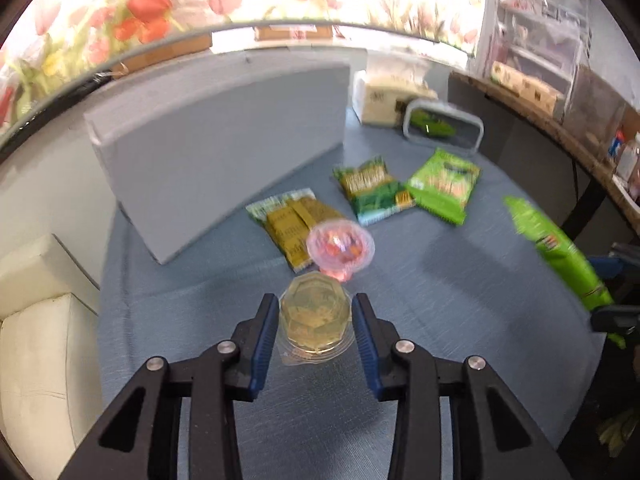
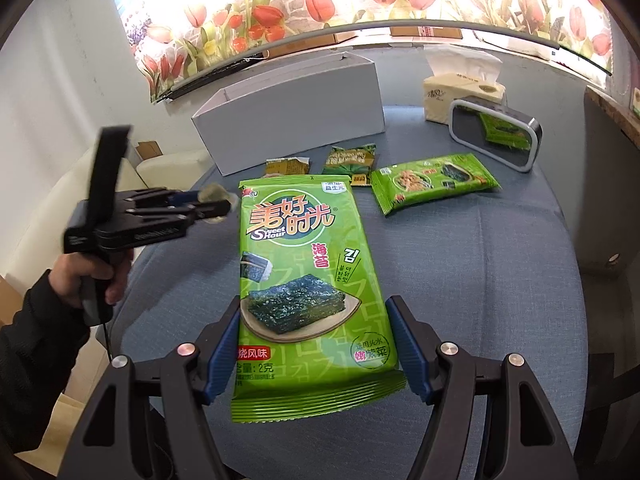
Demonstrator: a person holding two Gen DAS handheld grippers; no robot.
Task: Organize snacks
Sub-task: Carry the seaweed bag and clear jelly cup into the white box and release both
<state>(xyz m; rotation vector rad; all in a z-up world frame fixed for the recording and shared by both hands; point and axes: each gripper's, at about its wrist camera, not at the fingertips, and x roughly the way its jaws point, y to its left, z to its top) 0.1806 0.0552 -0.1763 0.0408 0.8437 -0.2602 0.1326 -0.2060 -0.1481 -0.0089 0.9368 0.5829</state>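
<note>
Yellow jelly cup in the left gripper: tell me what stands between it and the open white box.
The left gripper grips the yellow jelly cup. Toward the white box, the pink jelly cup and a yellow snack packet lie low on the table; the held cup looks lifted, so nothing blocks it.

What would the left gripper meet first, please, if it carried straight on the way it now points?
Probably the pink jelly cup, just beyond the yellow jelly cup that the left gripper holds. Depth is unclear, and it may pass above the pink one.
</note>
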